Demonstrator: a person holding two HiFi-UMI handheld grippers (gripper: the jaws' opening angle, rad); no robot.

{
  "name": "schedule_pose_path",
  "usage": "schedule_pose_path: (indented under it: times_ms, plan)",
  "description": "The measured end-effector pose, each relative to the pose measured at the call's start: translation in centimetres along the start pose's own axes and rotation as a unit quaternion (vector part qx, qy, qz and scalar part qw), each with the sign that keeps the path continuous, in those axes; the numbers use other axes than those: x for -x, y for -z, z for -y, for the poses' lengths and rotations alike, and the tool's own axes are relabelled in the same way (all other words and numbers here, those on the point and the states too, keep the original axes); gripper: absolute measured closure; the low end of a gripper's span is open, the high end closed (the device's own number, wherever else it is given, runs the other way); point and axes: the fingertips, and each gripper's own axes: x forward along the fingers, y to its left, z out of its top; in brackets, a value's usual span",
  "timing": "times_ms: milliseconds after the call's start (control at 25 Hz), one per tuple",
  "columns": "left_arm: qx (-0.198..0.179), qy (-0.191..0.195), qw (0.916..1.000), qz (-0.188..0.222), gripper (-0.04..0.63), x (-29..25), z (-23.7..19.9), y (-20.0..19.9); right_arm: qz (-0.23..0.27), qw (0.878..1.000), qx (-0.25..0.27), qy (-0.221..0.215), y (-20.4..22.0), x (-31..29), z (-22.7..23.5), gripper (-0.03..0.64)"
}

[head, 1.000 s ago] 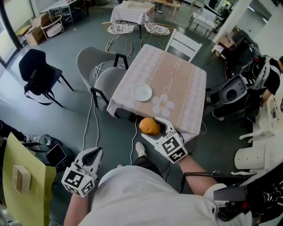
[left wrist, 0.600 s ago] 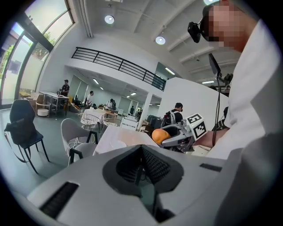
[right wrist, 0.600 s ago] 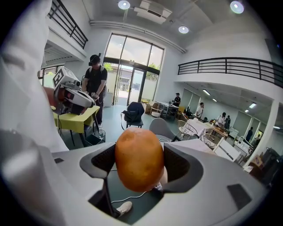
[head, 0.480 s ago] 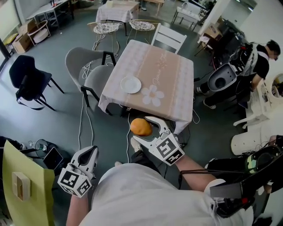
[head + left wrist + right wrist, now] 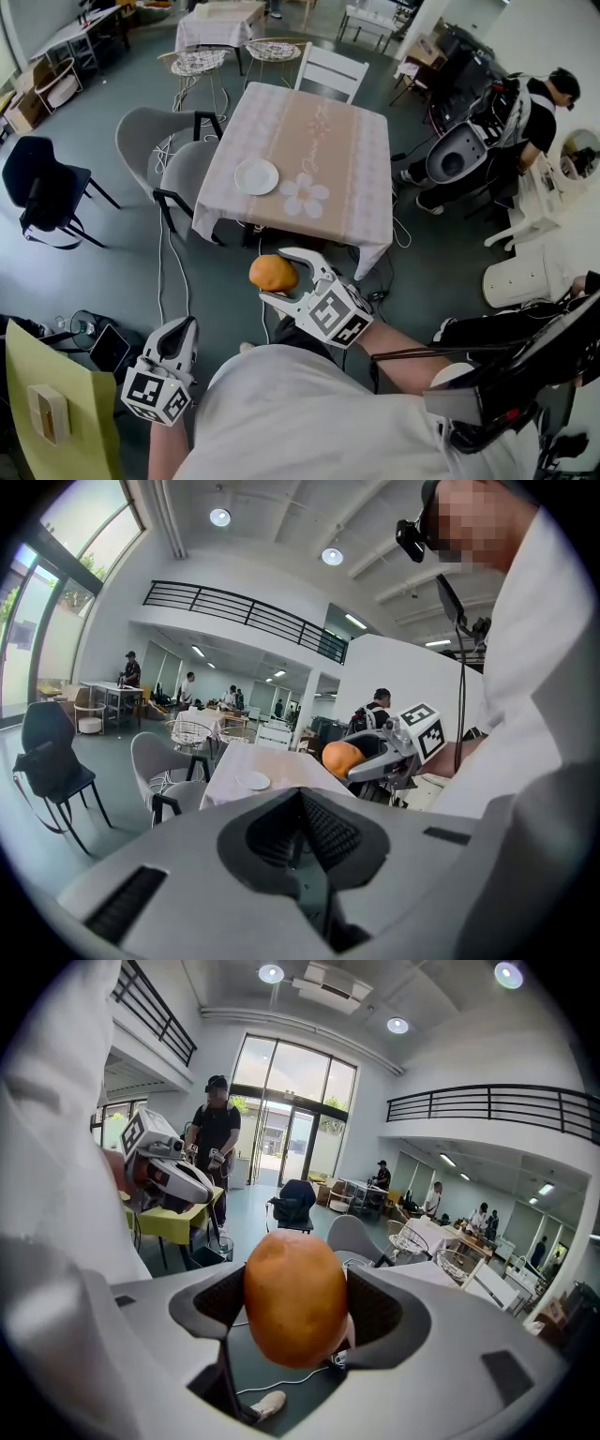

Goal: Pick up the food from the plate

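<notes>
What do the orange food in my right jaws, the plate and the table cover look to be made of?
Orange food: smooth, faintly mottled matte skin, rounded. It could be real fruit or bread or a plastic replica, I can't tell. Plate: plain white and smooth, ceramic or plastic, unclear. Table cover: fabric, since it drapes over the edges, pale with a flower motif.

We are finding the food (image 5: 294, 1296) hiding the inner pads of the right hand-held gripper (image 5: 298, 1309) where they are pressing it. In the left gripper view, the plate (image 5: 253, 781) is showing too small for us to judge its surface.
</notes>
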Motion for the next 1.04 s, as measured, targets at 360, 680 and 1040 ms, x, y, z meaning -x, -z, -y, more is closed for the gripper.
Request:
schedule_pose_path:
  times_ms: [360,680,1040]
  plan:
    - [0.004,0.005,0.9999,-0.009,0.586,-0.4,0.5,0.7,0.002,1.000,-0.005,-0.008,0.2,-0.5,-0.2,0.267]
    - [0.003,0.007,0.9999,-0.013,0.586,-1.0,0.4,0.5,-0.001,1.000,-0.010,-0.009,0.6,-0.7,0.2,0.267]
    - [0.000,0.010,0.9998,-0.016,0.586,-1.9,0.8,0.5,-0.003,1.000,-0.011,-0.010,1.1,-0.7,0.9,0.267]
